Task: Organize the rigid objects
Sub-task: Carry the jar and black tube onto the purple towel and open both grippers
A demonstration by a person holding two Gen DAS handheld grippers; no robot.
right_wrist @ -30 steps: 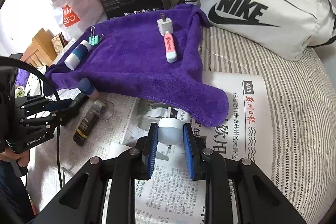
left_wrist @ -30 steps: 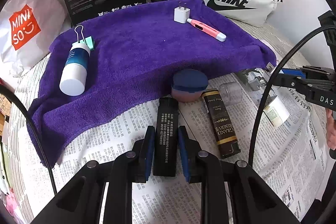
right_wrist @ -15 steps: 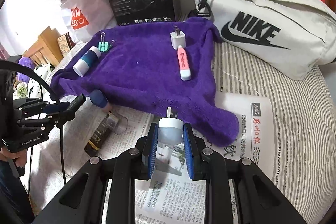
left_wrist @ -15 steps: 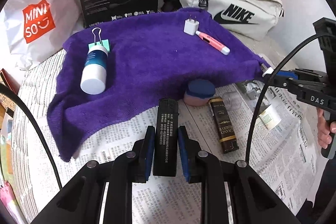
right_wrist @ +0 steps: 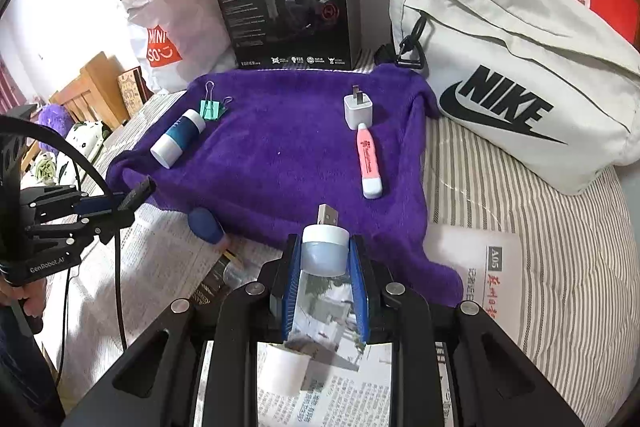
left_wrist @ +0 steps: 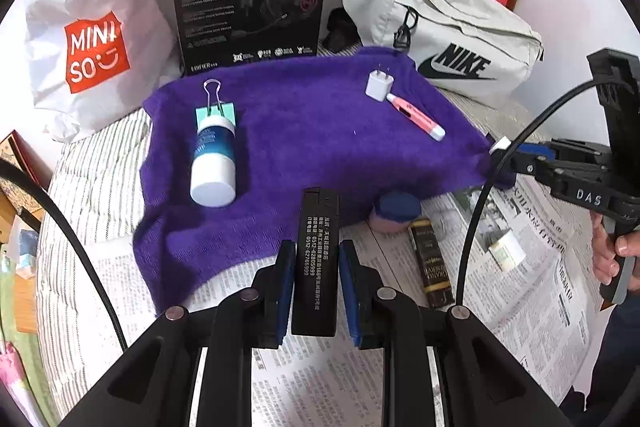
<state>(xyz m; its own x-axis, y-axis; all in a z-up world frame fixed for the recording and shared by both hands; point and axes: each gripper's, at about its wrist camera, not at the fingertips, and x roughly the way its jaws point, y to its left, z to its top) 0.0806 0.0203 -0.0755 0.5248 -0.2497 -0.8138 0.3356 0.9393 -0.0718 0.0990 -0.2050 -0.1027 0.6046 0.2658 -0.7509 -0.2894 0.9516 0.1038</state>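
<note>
Both grippers carry loads above the newspaper: the left gripper has its jaws clamped on a black box, and the right gripper pinches a small USB light at the purple towel's near edge. Gripped only by its lower half, the long box could pivot and slip. The light's rounded body might squirt free and roll off among the items on the paper.

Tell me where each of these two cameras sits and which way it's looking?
Left wrist view: sits on the left gripper, looking along its fingers, down over the black box it grips toward the purple towel; a hand shows at right.
Right wrist view: sits on the right gripper, looking over the gripped USB gadget at that towel; the left gripper shows at left.
Shared: towel, white charger, Nike bag.
</note>
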